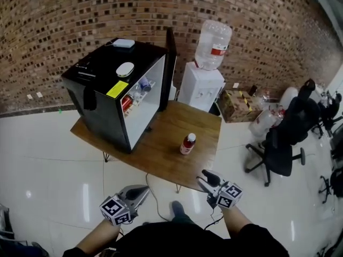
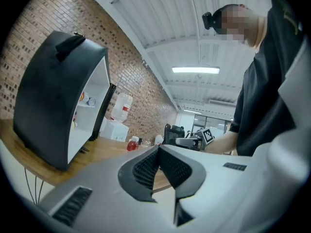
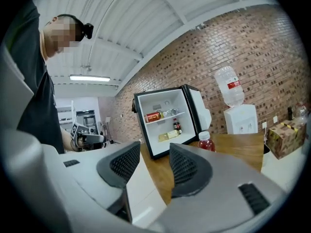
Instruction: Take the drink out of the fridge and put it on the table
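Note:
A red drink bottle with a white cap point(image 1: 187, 143) stands upright on the wooden table point(image 1: 161, 159), right of the black mini fridge point(image 1: 107, 98). The fridge door point(image 1: 170, 63) hangs open, and cans and bottles sit on its shelves point(image 3: 167, 114). The bottle also shows in the left gripper view point(image 2: 132, 143) and, partly behind a jaw, in the right gripper view point(image 3: 206, 142). My left gripper point(image 1: 143, 190) is held low in front of the table, its jaws closed tip to tip point(image 2: 158, 152). My right gripper point(image 1: 206, 179) hovers by the table's near edge, jaws apart and empty point(image 3: 154, 161).
A white water dispenser with a bottle on top point(image 1: 201, 84) stands behind the table. Cardboard boxes point(image 1: 236, 103) and black office chairs point(image 1: 284, 138) fill the right side. A cable point(image 1: 153, 197) runs over the glossy floor. A brick wall point(image 1: 64, 25) closes the back.

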The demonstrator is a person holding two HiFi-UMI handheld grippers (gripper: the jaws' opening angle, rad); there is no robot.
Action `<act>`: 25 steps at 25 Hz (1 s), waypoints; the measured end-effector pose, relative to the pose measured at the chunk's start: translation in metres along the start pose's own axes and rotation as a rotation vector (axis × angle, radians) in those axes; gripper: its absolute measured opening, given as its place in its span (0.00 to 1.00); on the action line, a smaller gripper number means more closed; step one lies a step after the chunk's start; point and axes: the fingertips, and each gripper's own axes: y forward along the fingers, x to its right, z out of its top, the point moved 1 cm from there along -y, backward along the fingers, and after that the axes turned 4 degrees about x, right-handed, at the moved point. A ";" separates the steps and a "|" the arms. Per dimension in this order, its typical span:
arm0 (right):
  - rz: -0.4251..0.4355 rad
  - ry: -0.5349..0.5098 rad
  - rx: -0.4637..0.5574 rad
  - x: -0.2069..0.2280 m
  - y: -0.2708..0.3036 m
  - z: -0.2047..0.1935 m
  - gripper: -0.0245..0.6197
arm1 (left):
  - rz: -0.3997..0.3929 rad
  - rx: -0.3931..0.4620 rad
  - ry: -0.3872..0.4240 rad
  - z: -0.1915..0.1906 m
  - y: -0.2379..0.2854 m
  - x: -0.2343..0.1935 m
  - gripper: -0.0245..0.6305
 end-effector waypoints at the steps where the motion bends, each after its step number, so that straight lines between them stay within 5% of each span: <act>1: 0.006 -0.009 -0.022 -0.012 -0.002 0.003 0.32 | 0.005 0.010 0.006 0.006 -0.011 0.007 0.03; 12: 0.018 -0.037 -0.048 -0.031 -0.046 0.026 0.32 | 0.053 0.028 0.034 0.030 -0.038 0.059 0.03; 18: 0.112 -0.010 -0.099 -0.006 -0.094 0.007 0.32 | 0.106 0.021 0.071 0.025 0.016 0.111 0.03; 25: 0.264 0.050 -0.162 0.008 -0.127 -0.012 0.32 | 0.218 0.047 0.012 -0.002 0.063 0.162 0.03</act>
